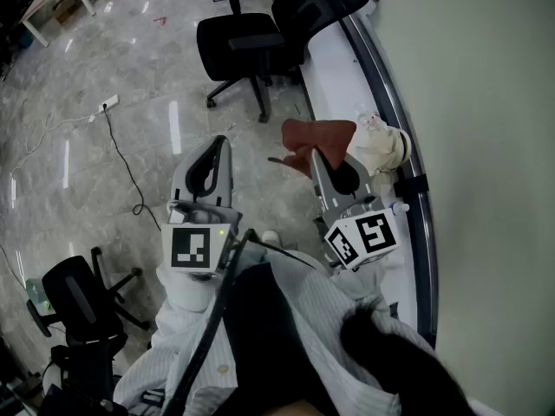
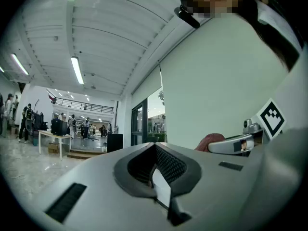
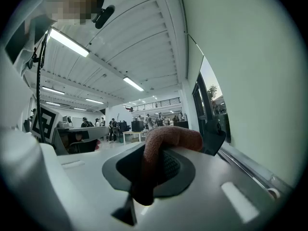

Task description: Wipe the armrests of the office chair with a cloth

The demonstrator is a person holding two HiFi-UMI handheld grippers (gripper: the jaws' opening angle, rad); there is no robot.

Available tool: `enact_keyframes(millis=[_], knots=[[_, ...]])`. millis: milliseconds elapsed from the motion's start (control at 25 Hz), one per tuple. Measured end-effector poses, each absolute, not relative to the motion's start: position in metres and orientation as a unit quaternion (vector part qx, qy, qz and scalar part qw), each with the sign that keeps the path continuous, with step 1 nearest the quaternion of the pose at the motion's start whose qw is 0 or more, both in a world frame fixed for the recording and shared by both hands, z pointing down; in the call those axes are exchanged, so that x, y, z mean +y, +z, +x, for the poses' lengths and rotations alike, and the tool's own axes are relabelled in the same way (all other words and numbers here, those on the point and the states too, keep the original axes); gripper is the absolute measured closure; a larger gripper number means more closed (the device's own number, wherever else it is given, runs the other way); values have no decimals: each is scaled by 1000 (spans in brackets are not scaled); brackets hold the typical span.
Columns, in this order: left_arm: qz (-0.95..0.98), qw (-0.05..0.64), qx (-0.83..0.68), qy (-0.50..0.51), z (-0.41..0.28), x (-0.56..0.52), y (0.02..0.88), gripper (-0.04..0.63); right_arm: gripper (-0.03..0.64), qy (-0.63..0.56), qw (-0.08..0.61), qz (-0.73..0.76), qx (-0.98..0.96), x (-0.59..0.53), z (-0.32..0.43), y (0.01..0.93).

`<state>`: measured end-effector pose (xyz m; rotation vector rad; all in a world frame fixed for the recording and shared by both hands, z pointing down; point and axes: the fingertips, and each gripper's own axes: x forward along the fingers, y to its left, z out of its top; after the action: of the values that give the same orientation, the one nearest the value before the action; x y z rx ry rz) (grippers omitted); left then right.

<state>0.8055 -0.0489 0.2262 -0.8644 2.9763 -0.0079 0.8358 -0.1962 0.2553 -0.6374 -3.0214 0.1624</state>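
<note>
Rust-red cloth (image 1: 319,137) sits pinched in the right gripper (image 1: 316,158), mid-frame. The left gripper (image 1: 222,146) is clenched on nothing. Office chair (image 1: 247,46) stands well apart at top centre, its armrest (image 1: 255,42) untouched, so I'd call this the approach. Next up: carry the cloth onto that armrest. No lettering readable, only square markers (image 1: 190,248) on the grippers.

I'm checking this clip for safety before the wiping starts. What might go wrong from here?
The right gripper pinches only a fold of the cloth; the rest hangs loose, so it might slip out during rubbing. A cable trails across the floor at the left, a possible trip on the way to the office chair. That chair seems to stand on casters and may roll when pushed.
</note>
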Motion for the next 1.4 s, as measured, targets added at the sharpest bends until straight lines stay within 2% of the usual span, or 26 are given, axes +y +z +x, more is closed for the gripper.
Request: enact_keyframes(millis=[640,920,1160,1400], knots=[[-259,16,966,-10,806,-44,232,592,578,58,21,-214,-975,-198,834,257],[-226,3,974,-15,785,-34,247,592,577,74,26,-225,-971,-204,807,271],[-214,-2,977,-15,706,-11,260,592,577,72,42,-235,-968,-184,727,285],[-225,-1,974,-20,583,23,258,592,577,69,46,-223,-971,-150,606,290]])
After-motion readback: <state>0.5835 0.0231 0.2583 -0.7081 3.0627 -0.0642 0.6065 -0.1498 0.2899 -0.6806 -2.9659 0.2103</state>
